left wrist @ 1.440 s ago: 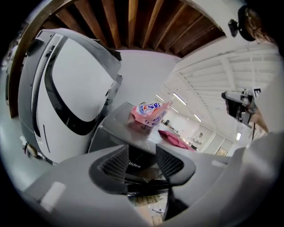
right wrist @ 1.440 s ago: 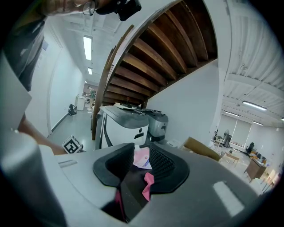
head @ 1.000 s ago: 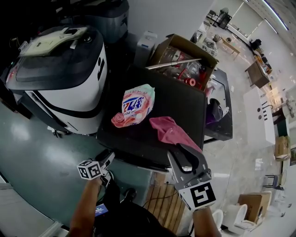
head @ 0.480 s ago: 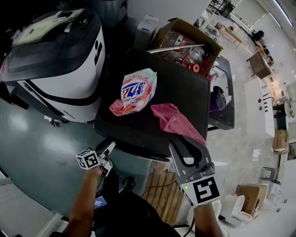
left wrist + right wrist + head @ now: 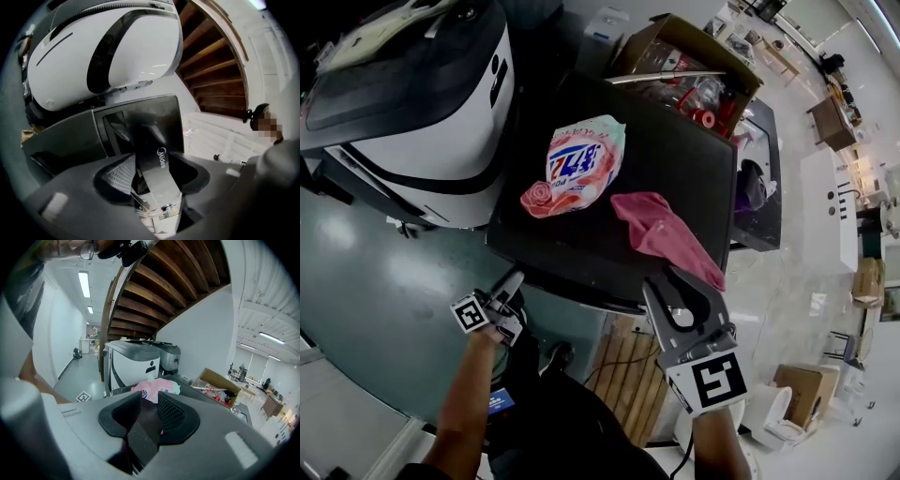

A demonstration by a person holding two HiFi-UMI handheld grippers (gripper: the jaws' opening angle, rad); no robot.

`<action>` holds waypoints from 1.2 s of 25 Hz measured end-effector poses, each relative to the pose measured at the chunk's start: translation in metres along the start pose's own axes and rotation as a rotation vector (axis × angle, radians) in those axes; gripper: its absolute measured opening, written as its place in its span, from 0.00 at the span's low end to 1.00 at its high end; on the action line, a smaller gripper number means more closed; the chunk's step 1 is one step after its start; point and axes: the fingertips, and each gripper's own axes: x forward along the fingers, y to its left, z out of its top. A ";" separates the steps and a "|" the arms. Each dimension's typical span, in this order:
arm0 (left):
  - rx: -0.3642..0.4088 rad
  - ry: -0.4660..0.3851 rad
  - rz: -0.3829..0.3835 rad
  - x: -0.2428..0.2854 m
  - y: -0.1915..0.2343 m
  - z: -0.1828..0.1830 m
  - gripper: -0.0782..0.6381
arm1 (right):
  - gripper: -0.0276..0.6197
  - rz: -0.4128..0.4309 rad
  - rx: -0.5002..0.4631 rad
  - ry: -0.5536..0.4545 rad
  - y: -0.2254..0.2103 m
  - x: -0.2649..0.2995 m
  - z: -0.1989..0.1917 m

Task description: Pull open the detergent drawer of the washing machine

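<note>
The black washing machine [image 5: 675, 169] fills the middle of the head view. My left gripper [image 5: 511, 281] is at its front left corner, pointing level at the front panel. In the left gripper view a silver strip printed Midea [image 5: 159, 164], on the dark front panel [image 5: 140, 112], runs between the jaws of that gripper [image 5: 154, 178]. The jaws stand apart, and the ribbed pad [image 5: 117, 176] shows free of the strip. My right gripper [image 5: 675, 286] hangs open and empty just off the machine's front edge, by a pink cloth [image 5: 661, 234].
A detergent bag [image 5: 579, 164] lies on the machine's top, also seen ahead of the right gripper [image 5: 149, 416]. A white machine [image 5: 422, 141] stands to the left, an open cardboard box [image 5: 694, 66] behind. A wooden pallet [image 5: 628, 375] lies below, and a wooden staircase [image 5: 211, 61] rises overhead.
My left gripper has rolled in place at the machine's front left corner, and its marker cube now faces another way. The right gripper has sunk a little.
</note>
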 end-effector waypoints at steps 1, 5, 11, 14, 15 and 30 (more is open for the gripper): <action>-0.019 -0.014 -0.007 -0.001 0.003 0.000 0.47 | 0.20 0.001 0.003 0.004 0.000 0.001 -0.002; -0.044 -0.044 -0.001 -0.007 0.014 0.001 0.48 | 0.20 -0.001 0.013 0.016 -0.004 0.002 -0.008; -0.033 -0.032 -0.069 0.006 0.009 0.000 0.48 | 0.20 -0.012 0.033 0.035 -0.012 0.005 -0.020; -0.027 -0.037 -0.094 0.009 0.007 0.001 0.49 | 0.20 -0.015 0.045 0.052 -0.014 0.007 -0.029; -0.030 -0.043 -0.117 0.010 0.002 0.002 0.50 | 0.20 -0.016 0.050 0.059 -0.015 0.008 -0.032; -0.146 -0.186 -0.224 0.018 -0.008 0.015 0.64 | 0.20 -0.034 0.089 0.124 -0.019 0.011 -0.062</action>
